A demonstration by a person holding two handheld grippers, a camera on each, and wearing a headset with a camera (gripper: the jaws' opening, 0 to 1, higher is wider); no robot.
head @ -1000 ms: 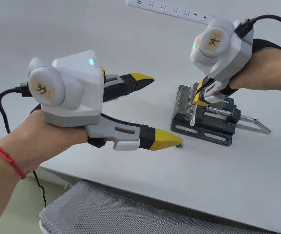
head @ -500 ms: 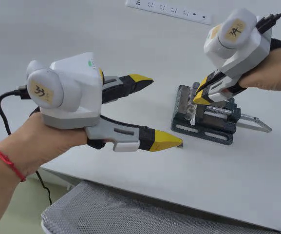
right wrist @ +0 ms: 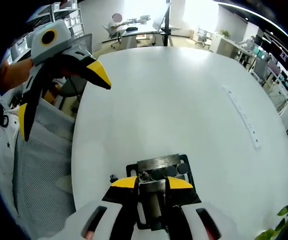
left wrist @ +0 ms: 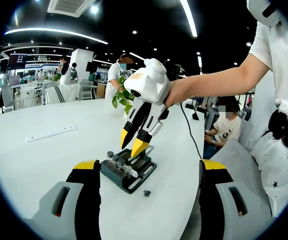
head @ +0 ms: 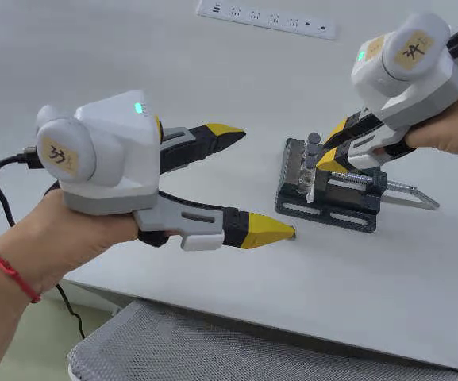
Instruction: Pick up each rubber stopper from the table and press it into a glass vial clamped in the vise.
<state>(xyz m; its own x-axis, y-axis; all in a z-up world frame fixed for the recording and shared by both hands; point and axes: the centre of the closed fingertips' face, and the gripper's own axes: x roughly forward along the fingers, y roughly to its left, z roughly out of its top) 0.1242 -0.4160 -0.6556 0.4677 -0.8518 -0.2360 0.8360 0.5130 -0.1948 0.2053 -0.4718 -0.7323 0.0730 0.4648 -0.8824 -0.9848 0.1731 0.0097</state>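
Left gripper [head: 266,182] spread wide, right gripper [left wrist: 132,142] barely parted above the black metal vise [left wrist: 129,172]: I'd straddle the small dark rubber stopper [left wrist: 146,193], on the white table [left wrist: 34,150] at the vise's five o'clock in the left gripper view, squarely before pinching.

A white power strip [head: 264,17] lies flat at the far side from me. Below the near edge I see grey mesh [head: 213,349], perhaps a chair seat. In my left gripper view a leafy plant [left wrist: 122,97] stands far behind, with people [left wrist: 118,74] near it.
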